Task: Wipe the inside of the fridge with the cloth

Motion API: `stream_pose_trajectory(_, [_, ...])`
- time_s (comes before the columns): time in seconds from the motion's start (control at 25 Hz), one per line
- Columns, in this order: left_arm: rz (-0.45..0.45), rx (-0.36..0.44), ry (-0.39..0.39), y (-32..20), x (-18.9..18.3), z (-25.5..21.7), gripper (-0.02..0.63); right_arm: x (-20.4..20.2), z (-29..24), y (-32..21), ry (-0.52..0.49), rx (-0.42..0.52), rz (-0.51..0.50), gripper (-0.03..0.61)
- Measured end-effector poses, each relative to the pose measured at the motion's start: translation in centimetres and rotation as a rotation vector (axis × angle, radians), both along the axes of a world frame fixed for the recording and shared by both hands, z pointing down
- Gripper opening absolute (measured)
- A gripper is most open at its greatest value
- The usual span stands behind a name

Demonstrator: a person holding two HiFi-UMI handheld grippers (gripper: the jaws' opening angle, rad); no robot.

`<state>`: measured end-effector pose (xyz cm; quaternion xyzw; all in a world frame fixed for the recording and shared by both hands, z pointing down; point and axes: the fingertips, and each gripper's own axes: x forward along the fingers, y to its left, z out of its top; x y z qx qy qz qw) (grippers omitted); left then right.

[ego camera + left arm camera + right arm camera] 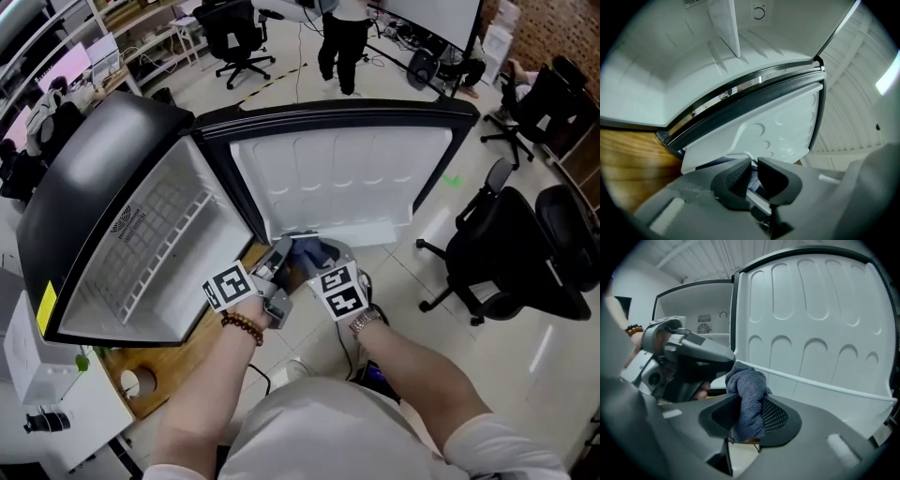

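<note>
Right gripper [752, 405]: clamped on blue cloth [747, 385]
Left gripper [754, 165]: nearly closed on cloth's edge, barely visible
Fridge [94, 169]: open, wire shelf [159, 239] inside

Cloth [749, 394] blue-grey; fridge [94, 159] white inside, black shell; desk [187, 352] wood-brown

One fridge [94, 178], one cloth [749, 394], two grippers [754, 164] [752, 404]
</note>
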<state>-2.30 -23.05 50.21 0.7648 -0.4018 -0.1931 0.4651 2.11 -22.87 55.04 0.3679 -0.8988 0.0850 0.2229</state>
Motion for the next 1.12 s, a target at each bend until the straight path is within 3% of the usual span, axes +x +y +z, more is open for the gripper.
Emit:
stream_pose_trajectory(0.12, [0.015,0.020,0.015,-0.2,0.2,-0.7,0.044,-1.8,0.2,-1.0,-0.037,-0.004,-0.017,0.129])
stream_pose_trajectory(0.2, [0.006,0.003,-0.020,-0.1,-0.3,-0.3,0.044,-2.9,0.3,-1.4,-0.060,-0.007,-0.033,0.129])
stream_pose_trajectory(0.36, [0.009,-0.018,-0.012,0.1,-0.3,0.1,0.041,-4.0,1.4,-2.2,-0.062,-0.017,-0.047,0.129])
stream_pose_trajectory(0.44, [0.021,-0.019,0.048,0.2,0.2,-0.4,0.040,-4.0,2.3,-2.7,-0.048,-0.028,-0.033,0.129])
stream_pose_trajectory(0.72, [0.025,-0.033,0.162,0.3,1.0,-1.2,0.038,-1.8,3.9,-3.9,-0.010,-0.047,0.055,0.129])
stream_pose_trajectory(0.84, [0.022,-0.028,0.139,0.2,0.7,-0.9,0.037,-0.4,4.0,-4.2,0.004,-0.044,0.090,0.129])
stream_pose_trajectory(1.12, [0.008,-0.024,0.180,0.1,0.9,-1.3,0.035,3.7,4.1,-4.9,-0.003,-0.059,0.187,0.129])
